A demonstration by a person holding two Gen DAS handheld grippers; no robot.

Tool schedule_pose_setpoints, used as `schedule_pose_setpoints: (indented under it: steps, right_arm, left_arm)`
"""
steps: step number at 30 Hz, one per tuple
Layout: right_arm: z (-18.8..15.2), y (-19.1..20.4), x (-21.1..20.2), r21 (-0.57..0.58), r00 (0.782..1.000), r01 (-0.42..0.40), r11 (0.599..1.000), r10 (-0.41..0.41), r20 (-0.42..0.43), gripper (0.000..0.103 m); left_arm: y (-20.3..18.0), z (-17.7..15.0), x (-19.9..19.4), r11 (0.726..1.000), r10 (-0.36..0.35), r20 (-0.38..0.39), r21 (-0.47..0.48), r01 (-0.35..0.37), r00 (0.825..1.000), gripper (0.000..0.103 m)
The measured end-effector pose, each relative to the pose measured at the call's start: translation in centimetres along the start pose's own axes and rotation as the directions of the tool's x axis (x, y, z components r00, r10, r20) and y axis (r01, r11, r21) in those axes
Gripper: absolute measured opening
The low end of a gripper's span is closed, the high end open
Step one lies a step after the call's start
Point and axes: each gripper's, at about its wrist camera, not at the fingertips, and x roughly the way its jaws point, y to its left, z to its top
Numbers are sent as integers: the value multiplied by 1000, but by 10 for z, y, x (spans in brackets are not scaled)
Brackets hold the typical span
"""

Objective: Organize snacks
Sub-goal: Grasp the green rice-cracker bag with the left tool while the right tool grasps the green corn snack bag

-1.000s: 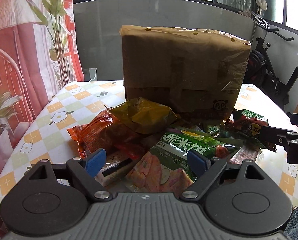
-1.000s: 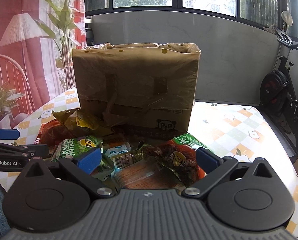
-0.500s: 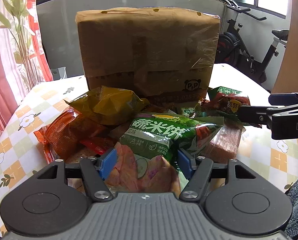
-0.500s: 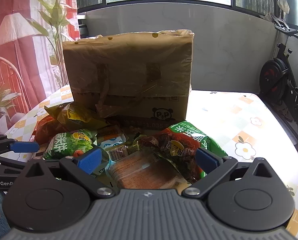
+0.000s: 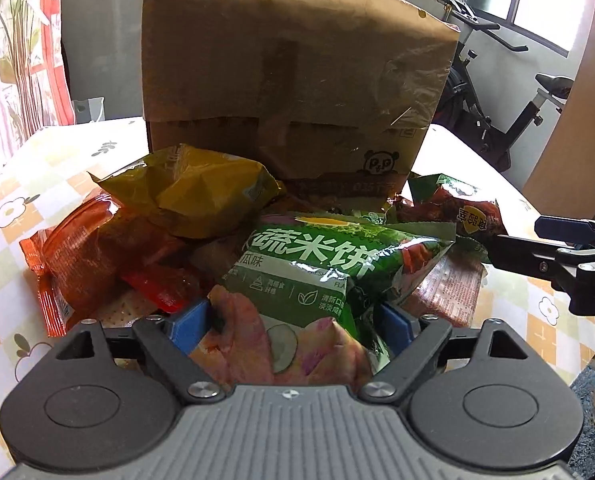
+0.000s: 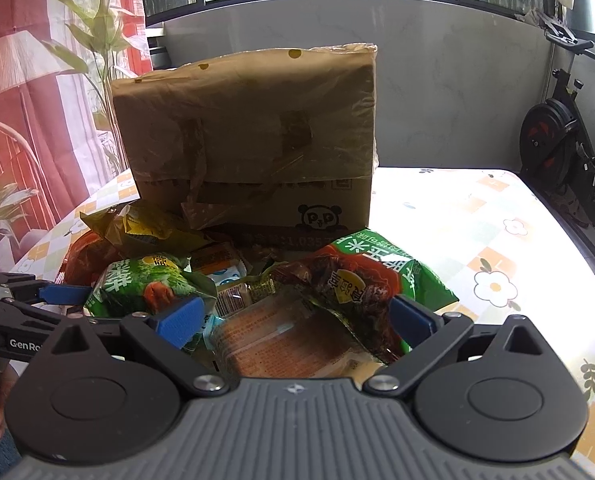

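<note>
A pile of snack packets lies in front of a tall brown cardboard box (image 5: 293,92), also in the right wrist view (image 6: 249,140). My left gripper (image 5: 293,326) has its blue pads on both sides of the green rice-cracker bag (image 5: 321,272), closed against it. That bag also shows in the right wrist view (image 6: 145,284). A yellow bag (image 5: 193,192) and an orange packet (image 5: 81,256) lie to its left. My right gripper (image 6: 295,320) is open over an orange-brown packet (image 6: 281,344), beside a red-and-green bag (image 6: 361,276).
The table has a checked flower-print cloth (image 6: 497,240). An exercise bike (image 6: 565,152) stands at the right beyond the table. A plant (image 6: 97,40) and red curtain are at the left. The right gripper's finger (image 5: 553,256) reaches in from the right edge of the left wrist view.
My left gripper moved forward onto the green rice-cracker bag and its fingers closed in on it. My right gripper moved closer to the pile and stayed open.
</note>
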Motion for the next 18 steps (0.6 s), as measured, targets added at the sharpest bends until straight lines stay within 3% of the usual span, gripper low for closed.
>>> schedule_pose_setpoints:
  steps: [8,13,18]
  right_arm:
    - [-1,-1,2,7,1000,-1,1000,1,-8,100]
    - [0,0,2,7,1000,-5,1000,5,-6,100]
    - [-1,-1,2,12,1000,-3,1000,3,-7,100]
  left_arm:
    - [-9,1,8,996,6,22,94,-8,1000,93]
    - [-8,-6,21,994,-14,15,110,12,1000,98]
    - [-5,-11,20,993,-29,45,113,23,999,95]
